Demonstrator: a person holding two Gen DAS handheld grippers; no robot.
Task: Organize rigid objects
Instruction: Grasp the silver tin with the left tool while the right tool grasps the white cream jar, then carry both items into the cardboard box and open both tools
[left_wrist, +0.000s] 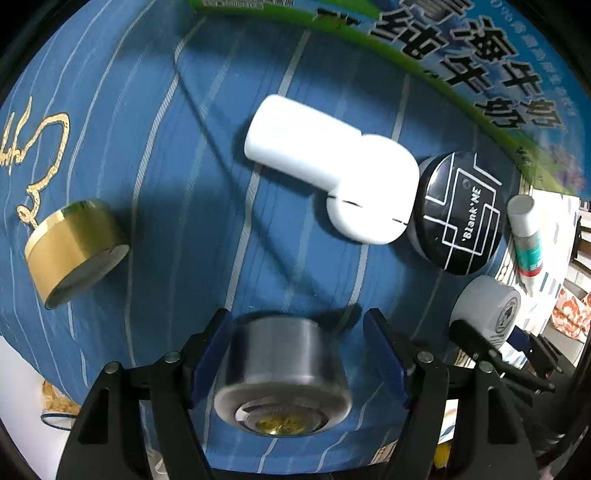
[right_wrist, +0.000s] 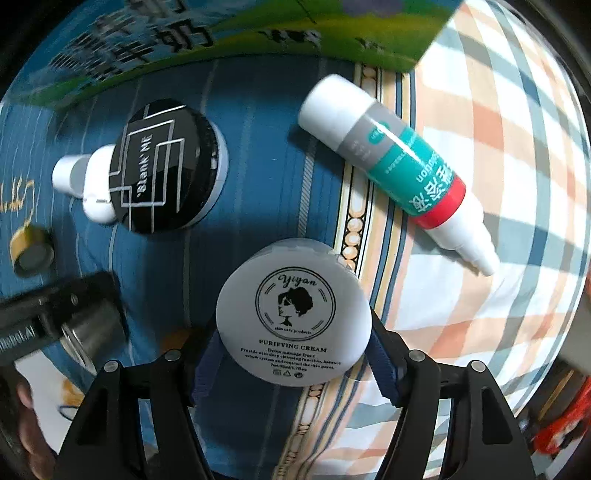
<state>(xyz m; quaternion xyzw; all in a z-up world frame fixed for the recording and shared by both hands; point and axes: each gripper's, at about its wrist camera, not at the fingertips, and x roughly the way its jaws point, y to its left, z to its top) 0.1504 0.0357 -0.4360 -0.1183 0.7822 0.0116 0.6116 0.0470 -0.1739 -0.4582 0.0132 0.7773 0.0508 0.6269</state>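
Left gripper (left_wrist: 295, 369) fingers sit apart around the blurry grey round metal jar (left_wrist: 282, 376); close slowly. Right gripper (right_wrist: 293, 354) fingers clamp the white round cream jar (right_wrist: 293, 314); hold it level.

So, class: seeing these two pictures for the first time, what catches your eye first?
The white Yiyan cream jar fills the right gripper, and the silver jar sits blurred between the left gripper fingers. Behind, on the blue striped cloth, the black Blank ME compact touches a white bottle.
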